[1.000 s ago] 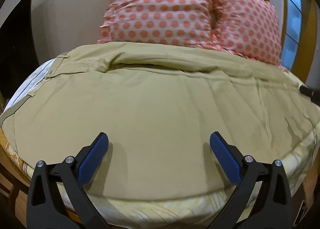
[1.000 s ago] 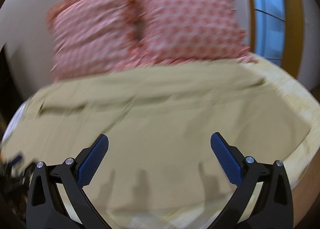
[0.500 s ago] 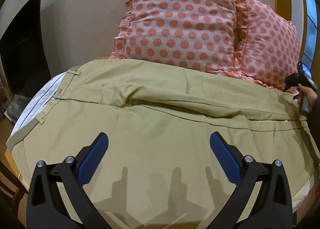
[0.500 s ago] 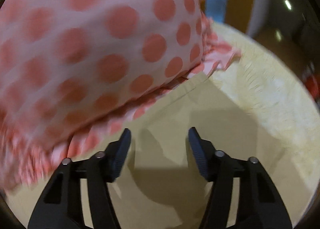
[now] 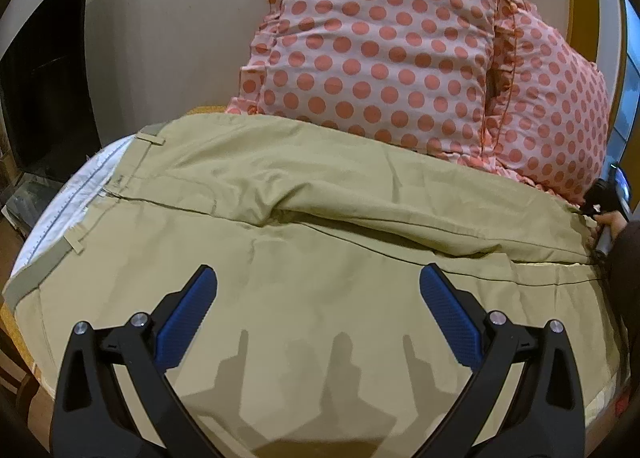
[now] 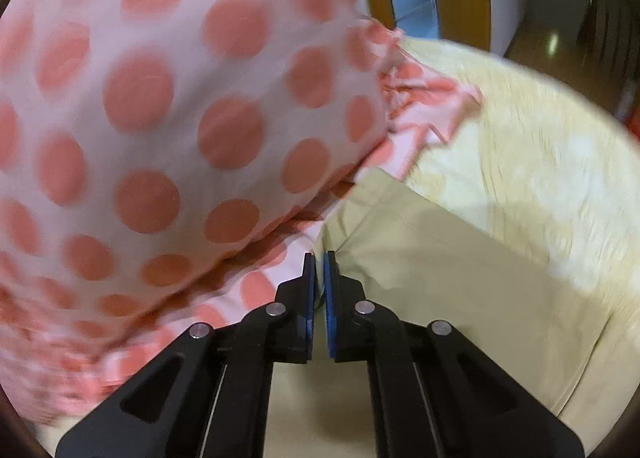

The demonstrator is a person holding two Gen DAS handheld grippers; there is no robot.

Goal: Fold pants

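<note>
Bed point(image 6: 552, 129) carries everything: khaki pants point(image 5: 320, 225) spread flat across it, waistband at the left end, leg hems at the right end, two polka-dot pillows point(image 5: 380, 57) standing just behind the pants against the wall.

Right gripper point(image 6: 319, 258) is at the hem end, jaws closed on a pinch of pants hem right where the fabric meets the pillow ruffle point(image 6: 424, 113). Left gripper point(image 5: 316, 298) hovers over the near leg panel, jaws wide open, holding nothing.

Risks, my read:
- The pinch looks shallow and near the hem corner. If only one layer is caught, pulling the hem toward the waistband would drag one layer and leave the rest behind, giving a skewed fold.
- Ruffle sits touching the pinch point; can't tell if any is caught. If so, the pillow comes along.
- Waistband end is unpinned; a fast pull could slide the whole pants across the bed instead of folding.
- The ridge between the legs may set as a crease.
</note>
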